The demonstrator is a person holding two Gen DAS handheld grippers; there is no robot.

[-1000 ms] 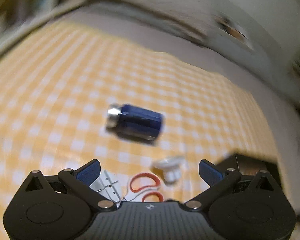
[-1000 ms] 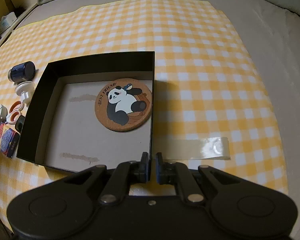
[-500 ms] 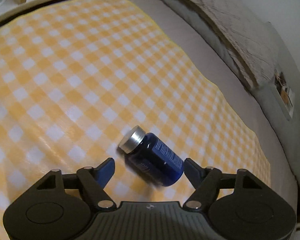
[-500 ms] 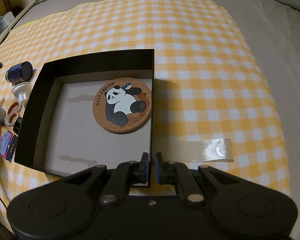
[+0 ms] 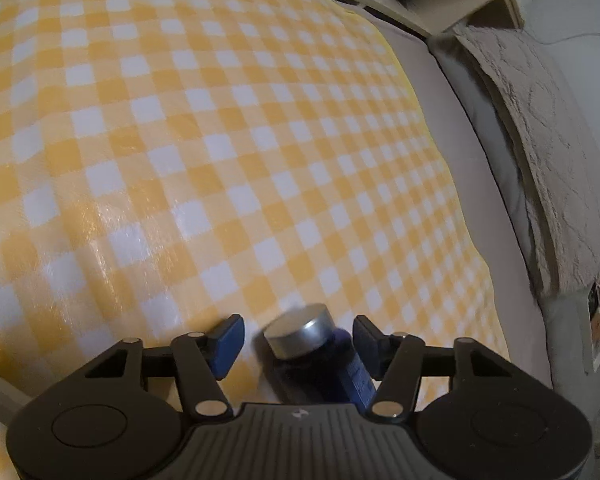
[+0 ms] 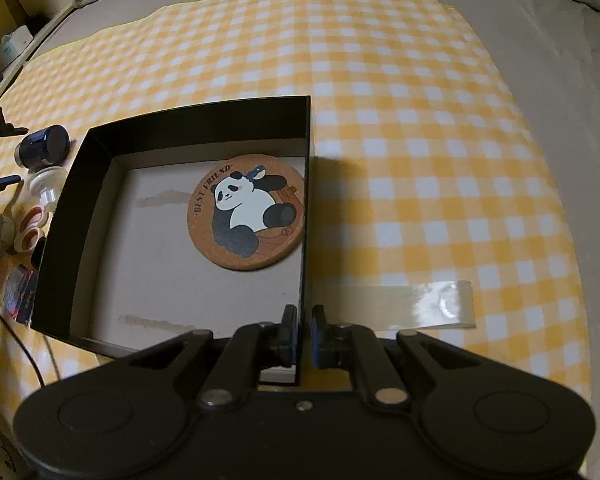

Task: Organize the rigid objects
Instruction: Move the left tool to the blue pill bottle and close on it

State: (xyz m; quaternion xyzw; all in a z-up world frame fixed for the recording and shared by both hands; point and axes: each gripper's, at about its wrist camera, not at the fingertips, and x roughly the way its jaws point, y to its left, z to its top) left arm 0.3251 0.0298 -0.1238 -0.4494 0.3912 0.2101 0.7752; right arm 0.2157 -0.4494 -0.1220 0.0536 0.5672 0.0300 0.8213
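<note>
A dark blue bottle (image 5: pixel 320 360) with a silver cap lies on the yellow checked cloth between the open fingers of my left gripper (image 5: pixel 298 340), nearer the right finger. It also shows in the right wrist view (image 6: pixel 46 146), left of the black box (image 6: pixel 204 120). My right gripper (image 6: pixel 303 332) is shut on the box's right wall near its front corner. A round cork panda coaster (image 6: pixel 246 212) lies flat inside the box.
Left of the box lie a white knob-like piece (image 6: pixel 44 184), red-handled scissors (image 6: pixel 30 226) and a small dark packet (image 6: pixel 18 292). A strip of clear tape (image 6: pixel 400 306) lies right of the box. Grey bedding (image 5: pixel 540 160) borders the cloth.
My left gripper has moved in over the blue bottle, which now sits between its open fingers. The right gripper has stayed shut on the box wall.
</note>
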